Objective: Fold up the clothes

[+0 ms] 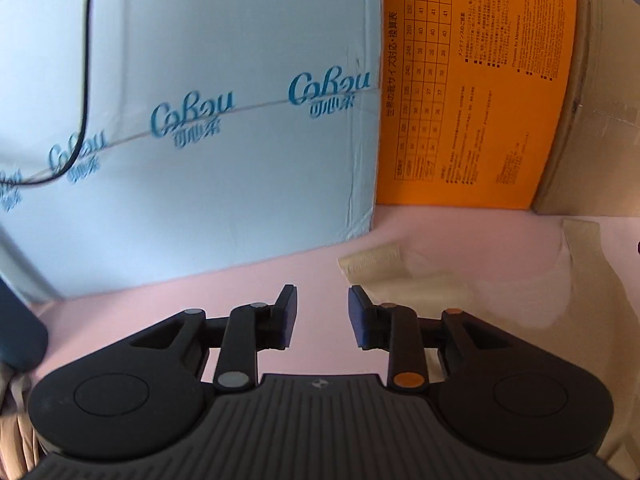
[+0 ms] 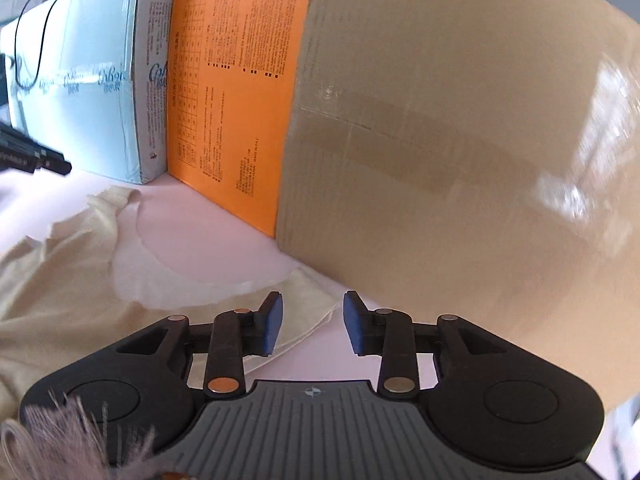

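Note:
A cream sleeveless garment lies flat on the pink surface, its strap end just ahead and right of my left gripper, which is open and empty above the pink surface. In the right wrist view the same garment spreads to the left, with its other strap under my right gripper. The right gripper is open and empty, hovering over that strap's edge.
A light blue carton stands close behind, with a black cable hanging over it. An orange printed sheet and a brown cardboard box stand beside it along the back. The left gripper's tip shows at far left.

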Demonstrator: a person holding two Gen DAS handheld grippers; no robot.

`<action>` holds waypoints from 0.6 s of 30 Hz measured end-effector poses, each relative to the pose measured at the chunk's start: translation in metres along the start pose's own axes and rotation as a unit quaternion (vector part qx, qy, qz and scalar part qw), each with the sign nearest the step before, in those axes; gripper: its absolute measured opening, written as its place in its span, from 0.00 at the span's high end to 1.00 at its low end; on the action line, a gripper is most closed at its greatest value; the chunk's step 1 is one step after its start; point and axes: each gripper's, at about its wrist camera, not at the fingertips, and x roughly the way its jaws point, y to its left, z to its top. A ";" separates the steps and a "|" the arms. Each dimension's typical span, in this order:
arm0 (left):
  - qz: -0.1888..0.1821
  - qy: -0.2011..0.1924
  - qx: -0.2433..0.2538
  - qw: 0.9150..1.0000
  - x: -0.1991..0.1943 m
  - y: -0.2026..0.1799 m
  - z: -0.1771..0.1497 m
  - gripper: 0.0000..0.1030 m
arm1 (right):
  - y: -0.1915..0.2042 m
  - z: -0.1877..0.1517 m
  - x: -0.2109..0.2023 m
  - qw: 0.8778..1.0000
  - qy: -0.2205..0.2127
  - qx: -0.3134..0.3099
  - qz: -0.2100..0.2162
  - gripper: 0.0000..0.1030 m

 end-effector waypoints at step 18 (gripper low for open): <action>-0.059 0.041 0.022 0.997 -0.101 -0.027 -0.120 0.43 | 0.066 -0.097 -0.058 0.968 0.073 0.212 0.116 0.63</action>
